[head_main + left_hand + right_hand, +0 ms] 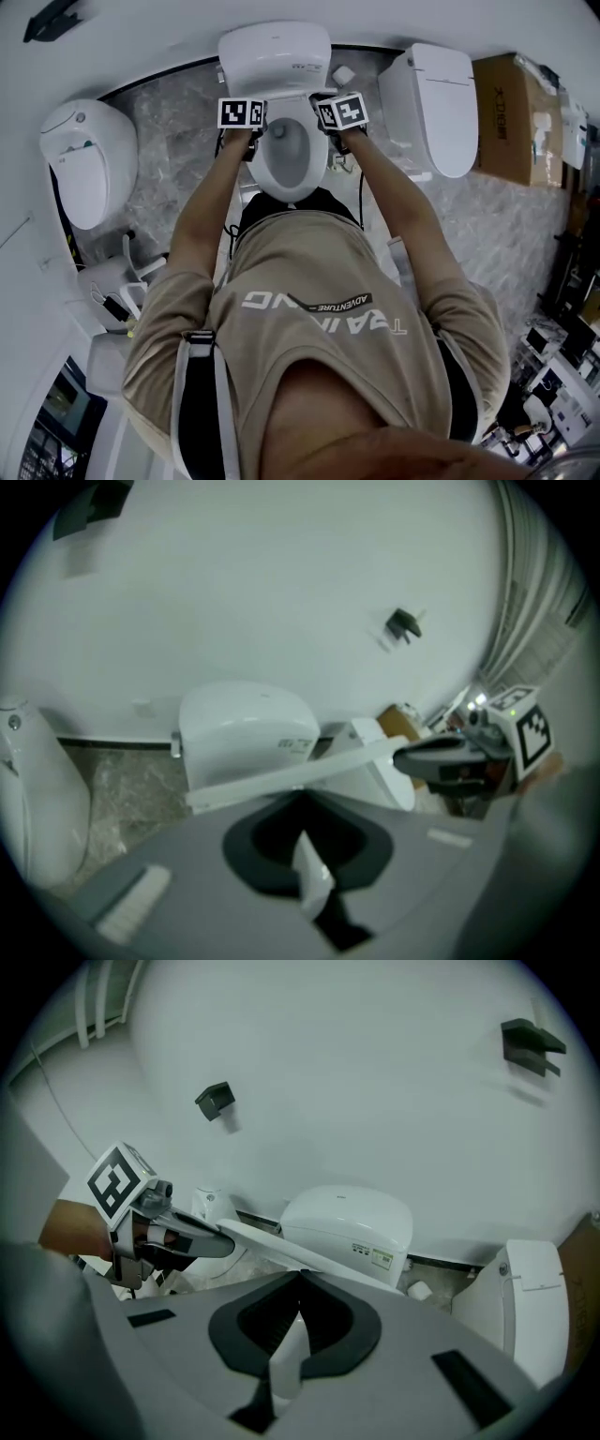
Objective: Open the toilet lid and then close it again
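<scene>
With the left hand-held gripper (300,801) and the right hand-held gripper (300,1281) both pressed together, tips against the thin front edge of the toilet lid (253,787), which is partly raised over the bowl (281,180), push evenly from both sides so it swings without twisting or slamming.

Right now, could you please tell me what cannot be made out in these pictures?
Both gripper views: the white slab clamped by left tool and right tool shows edge-on; lid or seat cannot be told.
Head view: both tools' tips hidden under marker cubes.
Right gripper view: the sticker print is too small.
Head view: the person's torso hides the floor below.
</scene>
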